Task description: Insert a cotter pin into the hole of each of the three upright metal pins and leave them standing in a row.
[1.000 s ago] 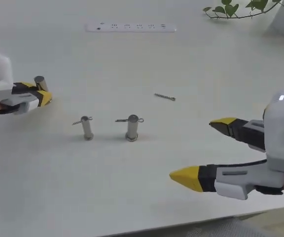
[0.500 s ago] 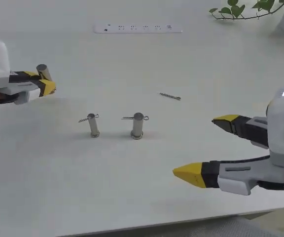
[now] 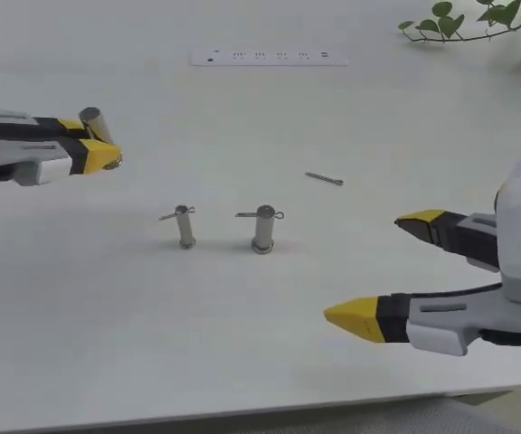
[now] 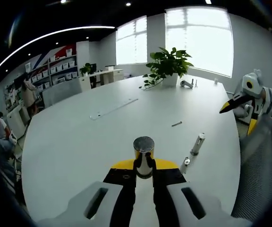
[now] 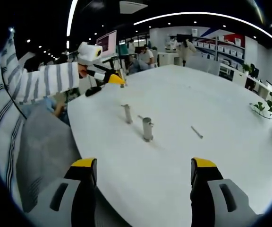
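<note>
The loose cotter pin point(image 3: 324, 178), a thin grey sliver, lies flat on the tabletop point(image 3: 242, 344) towards its far edge. Its long axis runs roughly side to side, beyond and crosswise to the right gripper point(image 3: 364, 267), which is the nearer one and gapes wide with nothing held. Near the left edge, the left gripper point(image 3: 93, 143) clamps the third metal pin point(image 3: 90, 122) upright. The two fitted pins point(image 3: 184, 226) point(image 3: 263, 229) stand side by side mid-table.

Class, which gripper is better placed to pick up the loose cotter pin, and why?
Right gripper: open, empty and nearer the cotter pin; left gripper is shut on a metal pin.
</note>
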Demonstrator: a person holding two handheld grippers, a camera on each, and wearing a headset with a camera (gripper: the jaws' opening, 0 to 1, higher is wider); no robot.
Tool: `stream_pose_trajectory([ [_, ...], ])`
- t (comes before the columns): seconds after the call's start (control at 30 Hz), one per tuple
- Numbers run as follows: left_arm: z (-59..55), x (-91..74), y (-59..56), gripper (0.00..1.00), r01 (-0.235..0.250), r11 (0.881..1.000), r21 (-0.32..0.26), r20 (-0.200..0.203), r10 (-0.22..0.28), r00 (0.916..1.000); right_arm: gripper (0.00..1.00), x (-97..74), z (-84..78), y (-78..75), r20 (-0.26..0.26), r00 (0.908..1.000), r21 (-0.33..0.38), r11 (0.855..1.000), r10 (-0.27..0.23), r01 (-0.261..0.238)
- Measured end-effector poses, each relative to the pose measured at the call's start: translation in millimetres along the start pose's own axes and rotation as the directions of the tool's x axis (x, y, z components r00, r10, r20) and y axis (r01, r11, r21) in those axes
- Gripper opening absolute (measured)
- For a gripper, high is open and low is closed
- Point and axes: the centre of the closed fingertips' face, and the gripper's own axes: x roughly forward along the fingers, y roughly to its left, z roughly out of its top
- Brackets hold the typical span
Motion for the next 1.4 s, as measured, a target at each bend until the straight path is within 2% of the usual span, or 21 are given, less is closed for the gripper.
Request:
stream_pose_trajectory([
  [0.17,3.7,-6.5,-30.3,0.10,0.110,0.991,0.080,-0.016,-0.109,0.9939,0.83,-1.1,-1.5,-0.2,-0.002,1.0000,0.000,1.000,0.001,-0.001],
  [0.2,3.7,-6.6,-38.1,0.10,0.132,0.989,0.067,-0.020,-0.131,0.9912,0.83,-1.3,-1.9,-0.6,-0.003,1.0000,0.000,1.000,0.000,0.000],
  [0.23,3.4,-6.3,-41.8,0.10,0.138,0.987,0.079,-0.025,-0.136,0.9904,0.83,-1.4,-2.3,-0.8,-0.003,1.0000,0.001,1.000,0.000,0.000],
  [0.33,4.0,-5.2,-63.5,0.10,0.207,0.974,0.089,-0.027,-0.205,0.9783,0.83,-2.1,-4.4,-1.9,-0.009,1.0000,0.001,1.000,-0.003,0.003],
  [0.37,4.5,-5.0,-70.2,0.10,0.229,0.967,0.115,-0.026,-0.228,0.9734,0.83,-2.3,-5.2,-2.3,-0.010,0.9999,0.002,1.000,-0.004,0.004],
  [0.43,3.2,-5.1,-73.7,0.10,0.250,0.961,0.114,-0.026,-0.249,0.9681,0.83,-3.0,-7.1,-3.8,-0.014,0.9999,0.008,1.000,-0.008,0.008],
  [0.53,1.4,-3.5,-84.0,0.10,0.318,0.937,0.145,-0.023,-0.318,0.9477,0.83,-5.3,-10.3,-6.6,-0.021,0.9997,0.015,1.000,-0.015,0.015],
  [0.57,0.2,-2.3,-85.8,0.10,0.326,0.934,0.145,-0.029,-0.326,0.9450,0.83,-5.9,-10.9,-7.5,-0.022,0.9996,0.015,1.000,-0.018,0.018],
  [0.6,-2.1,-1.1,-90.6,0.10,0.351,0.922,0.160,-0.039,-0.350,0.9360,0.83,-6.6,-11.9,-8.7,-0.025,0.9995,0.018,1.000,-0.022,0.022],
  [0.67,-5.7,1.5,-96.0,0.10,0.373,0.908,0.190,-0.059,-0.369,0.9275,0.83,-7.4,-13.2,-10.2,-0.028,0.9993,0.020,0.999,-0.027,0.027],
  [0.7,-7.7,3.4,-100.7,0.10,0.396,0.895,0.204,-0.063,-0.392,0.9179,0.83,-8.0,-14.3,-12.1,-0.028,0.9990,0.022,0.999,-0.035,0.035],
  [0.73,-9.6,5.2,-102.8,0.10,0.400,0.894,0.202,-0.064,-0.395,0.9163,0.83,-8.2,-15.1,-13.8,-0.027,0.9987,0.023,0.999,-0.042,0.043],
  [0.83,-13.9,11.2,-114.6,0.10,0.435,0.876,0.211,-0.081,-0.428,0.9003,0.83,-9.7,-21.0,-17.1,-0.036,0.9981,0.043,0.998,-0.050,0.052],
  [0.97,-22.8,17.2,-122.3,0.10,0.475,0.851,0.224,-0.110,-0.462,0.8798,0.83,-11.6,-25.8,-19.8,-0.045,0.9973,0.058,0.997,-0.057,0.060],
  [1.0,-25.7,18.6,-125.2,0.10,0.493,0.840,0.227,-0.120,-0.478,0.8701,0.83,-12.2,-26.8,-20.8,-0.049,0.9969,0.061,0.996,-0.061,0.064],
  [1.07,-31.0,21.2,-128.4,0.10,0.511,0.821,0.252,-0.148,-0.489,0.8594,0.83,-13.3,-28.2,-22.7,-0.056,0.9961,0.063,0.995,-0.068,0.071],
  [1.17,-33.7,24.5,-132.4,0.10,0.532,0.807,0.256,-0.155,-0.509,0.8469,0.83,-14.1,-29.2,-24.4,-0.060,0.9955,0.067,0.995,-0.074,0.078],
  [1.2,-35.0,25.7,-135.3,0.10,0.547,0.794,0.265,-0.160,-0.523,0.8372,0.83,-14.3,-30.0,-24.8,-0.062,0.9952,0.071,0.994,-0.076,0.080],
  [1.23,-36.6,27.0,-136.4,0.10,0.554,0.789,0.266,-0.169,-0.528,0.8324,0.83,-14.5,-30.6,-24.9,-0.065,0.9950,0.072,0.994,-0.077,0.081],
  [1.27,-38.8,28.6,-138.4,0.10,0.564,0.778,0.275,-0.181,-0.534,0.8255,0.83,-14.5,-31.8,-24.9,-0.070,0.9946,0.072,0.994,-0.077,0.082],
  [1.4,-46.5,32.9,-143.2,0.10,0.597,0.752,0.279,-0.208,-0.560,0.8021,0.83,-14.0,-34.9,-24.8,-0.083,0.9935,0.074,0.994,-0.077,0.084],
])
